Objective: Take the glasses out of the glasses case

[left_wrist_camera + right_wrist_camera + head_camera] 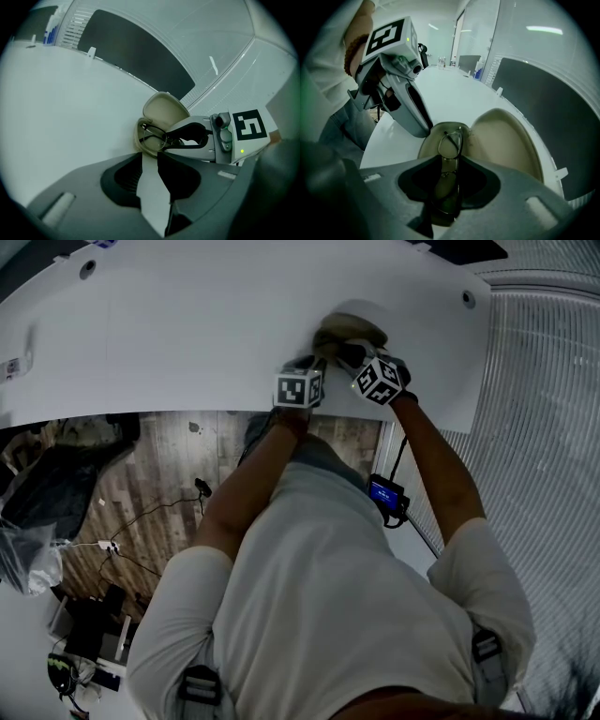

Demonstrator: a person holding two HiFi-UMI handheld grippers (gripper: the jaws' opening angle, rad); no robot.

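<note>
Your right gripper (450,161) has its jaws clamped on the glasses (451,140). The folded frame sits edge-on in the narrow gap, and one lens pokes out past the tips. The glasses are down in the base of the glasses case (506,140). The case lid is hinged wide open on the right side of the right gripper view, tan lining up.

Your left gripper (149,157) has its jaws apart with only bare tabletop between them, and the tips stop just short of the case's near rim. From the right gripper view its nose sits against the left rim of the base, crowding that side of the case. The lid walls off the other side.

The case sits on the white table (70,117), near the edge closest to you. In the head view both marker cubes and your hands cover the jaws, so only the top of the case shows.

Further out, a dark panel (136,51) runs along the table's far side. A ribbed white surface (544,427) lies to your right. Below the table edge is a wood floor (159,465) with loose cables (155,510).
</note>
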